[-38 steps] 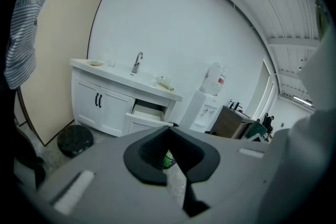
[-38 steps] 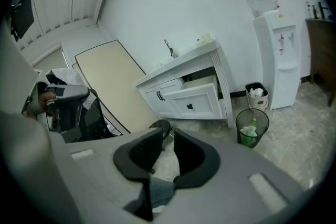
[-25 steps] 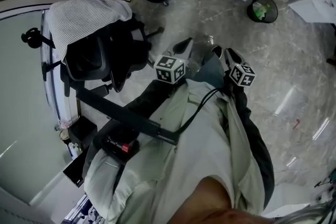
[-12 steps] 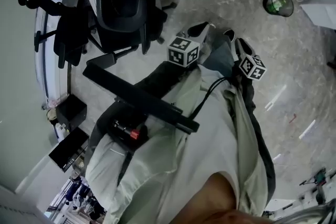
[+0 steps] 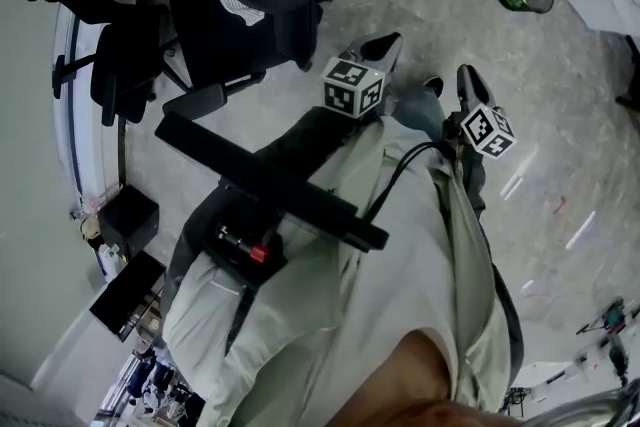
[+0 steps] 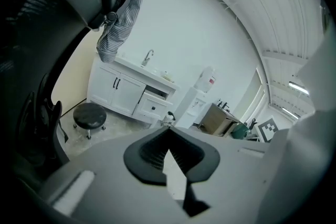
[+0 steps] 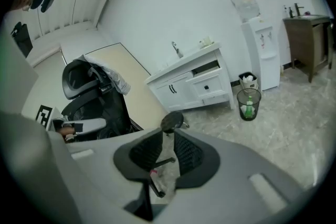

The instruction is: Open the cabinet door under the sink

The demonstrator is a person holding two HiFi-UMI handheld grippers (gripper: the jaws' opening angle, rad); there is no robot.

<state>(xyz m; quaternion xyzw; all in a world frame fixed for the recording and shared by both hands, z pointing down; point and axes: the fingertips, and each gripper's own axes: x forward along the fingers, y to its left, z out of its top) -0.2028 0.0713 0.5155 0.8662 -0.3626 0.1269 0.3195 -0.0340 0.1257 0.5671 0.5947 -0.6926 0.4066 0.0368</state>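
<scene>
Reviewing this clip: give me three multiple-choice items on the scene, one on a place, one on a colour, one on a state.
1. Where is the wire bin? A on the floor near the water dispenser; B on the counter; C under the chair.
2. The sink cabinet door handles are: A gold; B black; C white.
3. The doors under the sink are: A both shut; B one open; C removed.
Key: 1A, it stands on the floor; 2B, dark bars on white fronts; 3A, both fronts lie flush.
</scene>
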